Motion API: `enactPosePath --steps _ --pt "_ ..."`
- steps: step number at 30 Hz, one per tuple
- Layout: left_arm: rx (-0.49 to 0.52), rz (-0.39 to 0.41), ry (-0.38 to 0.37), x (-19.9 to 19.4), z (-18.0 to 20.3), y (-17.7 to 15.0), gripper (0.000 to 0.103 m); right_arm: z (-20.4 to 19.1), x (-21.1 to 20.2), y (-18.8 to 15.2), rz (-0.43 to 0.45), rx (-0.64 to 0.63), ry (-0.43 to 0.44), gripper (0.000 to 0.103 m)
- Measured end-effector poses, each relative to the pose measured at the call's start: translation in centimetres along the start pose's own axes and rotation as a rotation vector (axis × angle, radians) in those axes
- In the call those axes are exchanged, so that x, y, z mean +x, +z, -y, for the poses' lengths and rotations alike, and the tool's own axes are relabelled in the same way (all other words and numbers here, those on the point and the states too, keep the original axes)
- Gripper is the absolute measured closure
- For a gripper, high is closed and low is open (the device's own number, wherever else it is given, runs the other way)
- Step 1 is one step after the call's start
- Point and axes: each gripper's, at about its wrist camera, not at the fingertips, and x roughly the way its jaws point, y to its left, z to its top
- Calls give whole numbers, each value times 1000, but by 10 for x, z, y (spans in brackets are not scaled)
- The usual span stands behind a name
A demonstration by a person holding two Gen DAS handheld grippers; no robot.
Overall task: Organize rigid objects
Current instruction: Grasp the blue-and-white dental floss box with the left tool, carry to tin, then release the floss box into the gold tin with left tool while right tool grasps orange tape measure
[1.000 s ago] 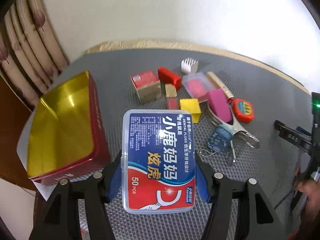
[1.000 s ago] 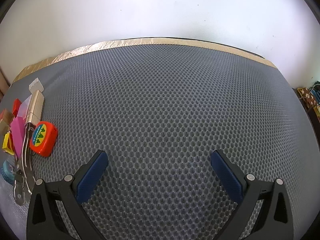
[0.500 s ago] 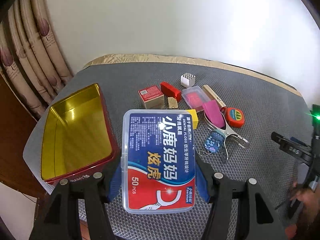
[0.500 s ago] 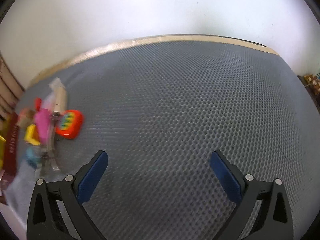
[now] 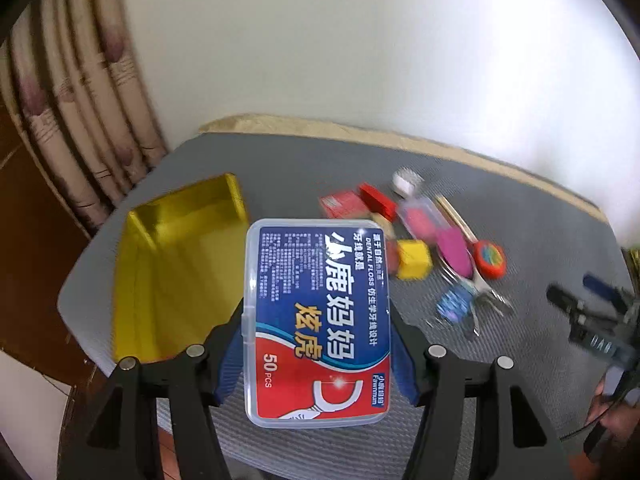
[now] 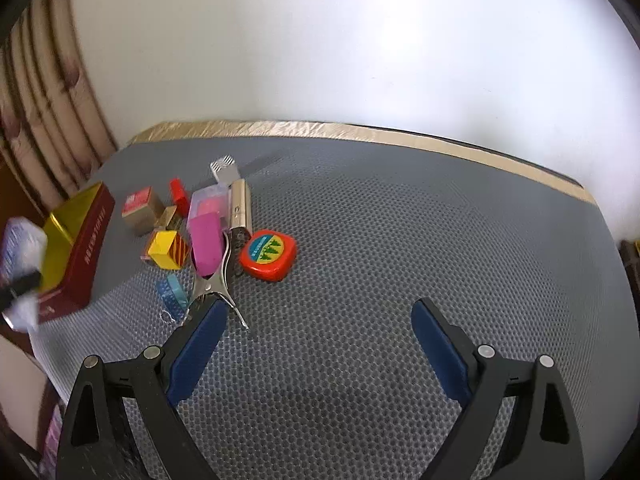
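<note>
My left gripper (image 5: pixel 318 344) is shut on a clear dental floss box (image 5: pixel 316 320) with a blue and red label, held in the air above the grey mat, right of the open gold-lined red tin (image 5: pixel 172 264). The tin also shows in the right wrist view (image 6: pixel 76 240), with the blurred floss box (image 6: pixel 22 248) at the far left. My right gripper (image 6: pixel 318 352) is open and empty above the mat, right of a pile: red tape measure (image 6: pixel 269 255), pink block (image 6: pixel 206 242), yellow cube (image 6: pixel 168 249), metal clip (image 6: pixel 212 288).
The pile also holds a small red carton (image 6: pixel 138 208), a red block (image 6: pixel 179 196), a clear pink case (image 6: pixel 208 202), a patterned white cube (image 6: pixel 224 168), a gold lighter (image 6: pixel 240 208) and a blue keychain (image 6: pixel 172 296). A curtain (image 5: pixel 72 112) hangs at the left. The mat's edge (image 5: pixel 80 320) is near the tin.
The left gripper has lifted higher with the floss box and shifted towards the tin. The right gripper has swung left, so the pile and the tin are now in its view.
</note>
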Motion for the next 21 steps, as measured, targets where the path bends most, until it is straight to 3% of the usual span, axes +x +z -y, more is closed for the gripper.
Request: enactPosePath --steps 3,9,15,21 --pt "-54 14 42 -1 -33 17 40 -2 5 3 -10 -24 1 24" --pt "-157 -17 193 34 -104 44 40 -13 28 22 -45 -39 23 24" --pt "-215 -147 195 84 -140 51 40 -30 58 32 -105 -59 -4 25" --pt "-191 -230 205 111 -145 50 40 -32 84 38 -159 -25 -12 25"
